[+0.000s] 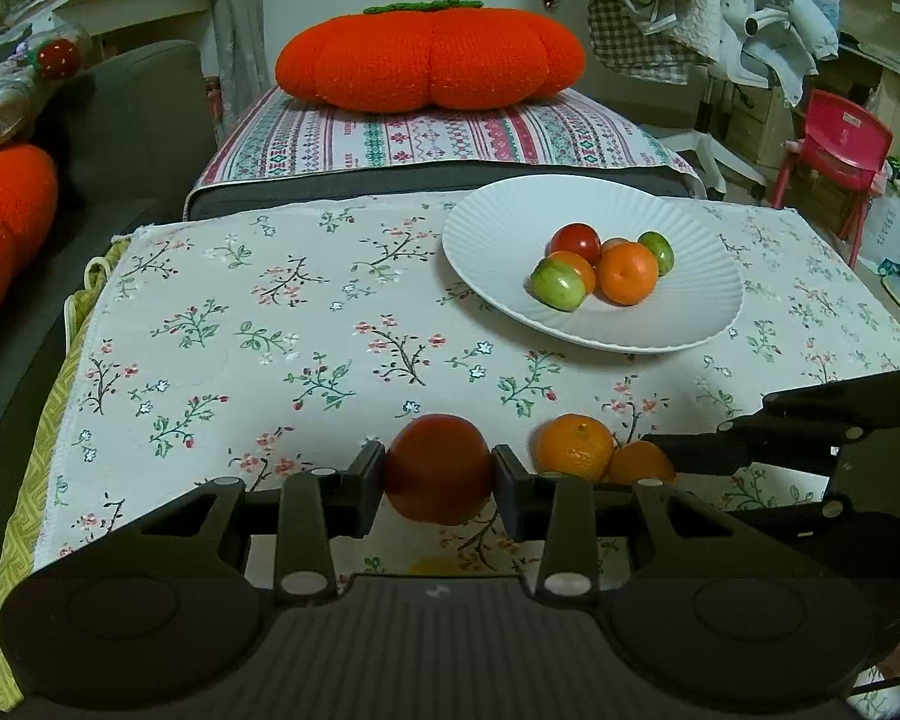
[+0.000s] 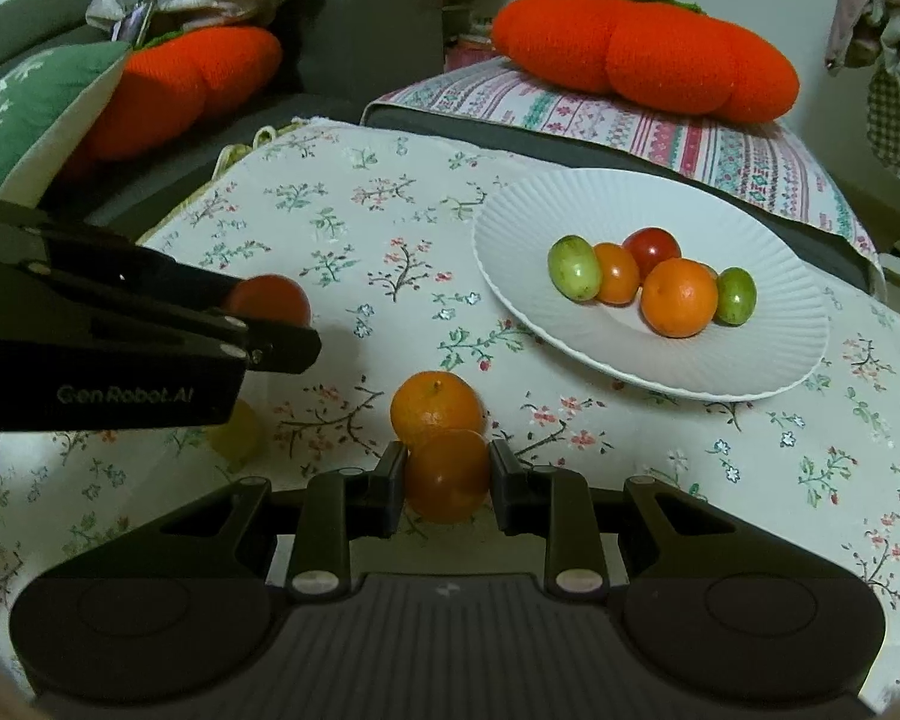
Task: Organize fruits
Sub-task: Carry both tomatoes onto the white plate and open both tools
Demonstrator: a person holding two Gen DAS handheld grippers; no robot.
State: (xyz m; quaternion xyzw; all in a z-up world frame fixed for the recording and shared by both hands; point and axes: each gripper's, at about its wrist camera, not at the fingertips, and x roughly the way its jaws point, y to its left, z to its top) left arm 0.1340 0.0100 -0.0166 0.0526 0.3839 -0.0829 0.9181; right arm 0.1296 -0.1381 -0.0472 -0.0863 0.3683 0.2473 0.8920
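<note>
We are mid-pickup: our left gripper [image 1: 438, 483] has its jaws clamped on a red tomato [image 1: 438, 468] above the desk, our right gripper [image 2: 446, 477] on an orange fruit [image 2: 447, 474]. Next, we carry both to the white plate [image 1: 492, 252].

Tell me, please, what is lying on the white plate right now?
On the white plate lie two green fruits, a small orange tomato, a red tomato and a mandarin. Anything hidden behind the mandarin cannot be seen.
</note>
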